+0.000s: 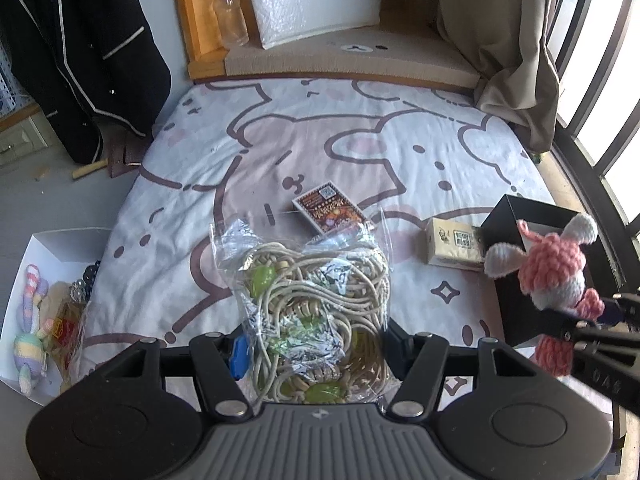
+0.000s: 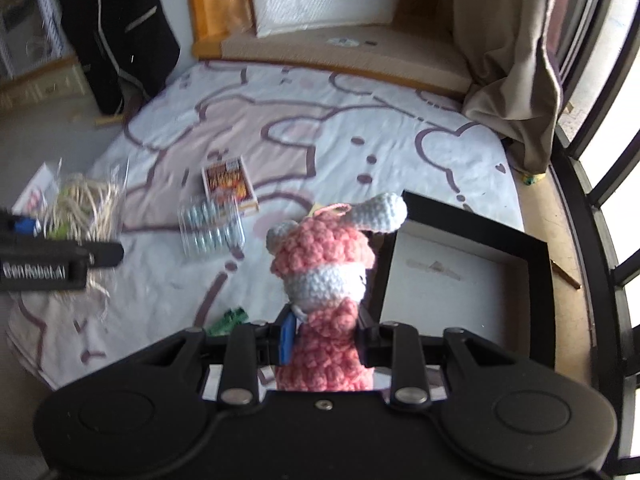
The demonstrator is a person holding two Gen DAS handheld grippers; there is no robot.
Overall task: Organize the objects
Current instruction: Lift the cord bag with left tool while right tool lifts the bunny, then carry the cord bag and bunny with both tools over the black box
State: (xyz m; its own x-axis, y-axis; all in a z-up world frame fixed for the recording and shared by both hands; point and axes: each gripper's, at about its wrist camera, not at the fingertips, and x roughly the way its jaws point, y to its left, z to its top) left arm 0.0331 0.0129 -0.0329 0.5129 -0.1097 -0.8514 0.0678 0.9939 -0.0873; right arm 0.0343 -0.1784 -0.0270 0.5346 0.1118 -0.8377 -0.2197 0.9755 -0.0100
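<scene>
My left gripper (image 1: 316, 348) is shut on a clear plastic bag of beige cord and green beads (image 1: 316, 296), held above the bear-print bedsheet (image 1: 320, 140). In the right wrist view that bag (image 2: 88, 204) and the left gripper (image 2: 106, 254) show blurred at the left edge. My right gripper (image 2: 324, 340) is shut on a pink and white crochet toy (image 2: 320, 264), held upright beside a black box with a white floor (image 2: 472, 232). From the left wrist view the toy (image 1: 548, 264) and right gripper (image 1: 584, 314) hang over that box (image 1: 520, 216).
A white box (image 1: 52, 236) off the sheet's left edge holds a pastel crochet toy (image 1: 28, 336). A printed card box (image 1: 328, 208), a beige carton (image 1: 452, 248), a clear packet of metal pieces (image 2: 210, 228) and a green item (image 2: 232, 318) lie on the sheet. Curtain (image 1: 512, 60) and window bars are at right.
</scene>
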